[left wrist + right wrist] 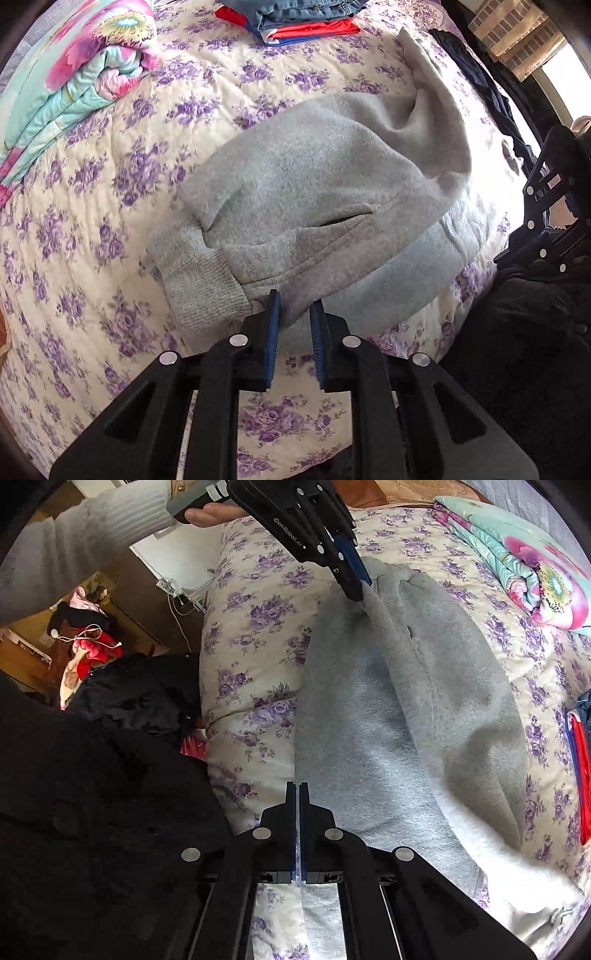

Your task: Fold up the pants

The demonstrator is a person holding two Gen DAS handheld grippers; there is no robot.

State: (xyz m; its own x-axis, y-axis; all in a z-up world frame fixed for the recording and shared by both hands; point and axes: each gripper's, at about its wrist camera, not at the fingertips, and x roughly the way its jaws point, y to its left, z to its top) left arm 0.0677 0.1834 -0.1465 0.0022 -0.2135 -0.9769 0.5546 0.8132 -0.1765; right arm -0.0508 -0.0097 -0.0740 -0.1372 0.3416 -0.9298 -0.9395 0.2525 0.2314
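Observation:
Grey fleece sweatpants [325, 192] lie bunched on the floral bedspread [110, 192], ribbed cuff [199, 269] at the near left, slit pocket in the middle. My left gripper [295, 306] is closed onto a fold of the grey fabric at the pants' near edge, its blue pads [274, 325] pinching it. In the right wrist view the pants [406, 709] run up the bed, and the left gripper [360, 585] grips their far end. My right gripper [297, 790] is shut at the pants' near left edge; a thin layer of cloth seems caught between the pads.
A folded floral quilt [85, 74] lies at the far left. A stack of folded clothes, denim on red [295, 18], sits at the far edge. Dark clothing [110, 775] is piled beside the bed. A cluttered floor [85, 646] lies beyond.

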